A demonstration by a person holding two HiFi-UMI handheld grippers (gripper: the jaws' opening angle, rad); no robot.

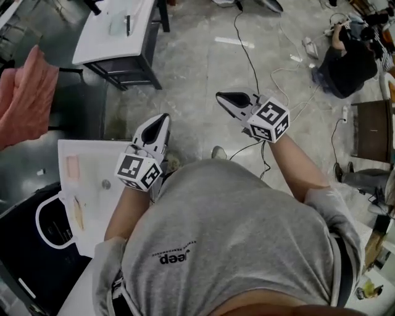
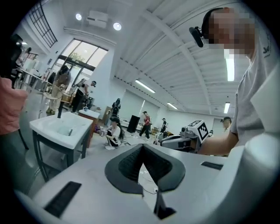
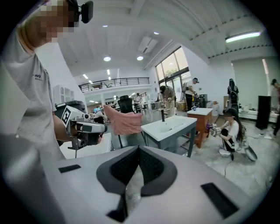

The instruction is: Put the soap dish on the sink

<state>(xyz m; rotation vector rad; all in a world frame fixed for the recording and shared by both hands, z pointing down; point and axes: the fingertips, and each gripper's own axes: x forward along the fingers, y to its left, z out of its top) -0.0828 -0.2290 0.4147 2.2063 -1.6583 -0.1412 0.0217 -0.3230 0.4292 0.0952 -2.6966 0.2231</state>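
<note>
A white sink [image 1: 133,15] on a dark stand is at the top of the head view, with a small pale see-through dish [image 1: 117,24] on its top. The same sink [image 2: 61,124] shows in the left gripper view, and as a sink [image 3: 168,127] in the right gripper view. By my left hip is a second white basin [image 1: 92,154] with a drain and a pinkish rectangle [image 1: 73,166] on its rim. My left gripper [image 1: 163,117] is in the air beside that basin, shut and empty. My right gripper [image 1: 219,96] is over the floor, also shut, with nothing between its jaws.
A pink cloth [image 1: 24,95] hangs at the left. A black bin with a white ring [image 1: 49,225] sits below the near basin. Cables [image 1: 247,49] run across the concrete floor. A person in black [image 1: 345,62] crouches at the upper right beside a brown stool [image 1: 373,129].
</note>
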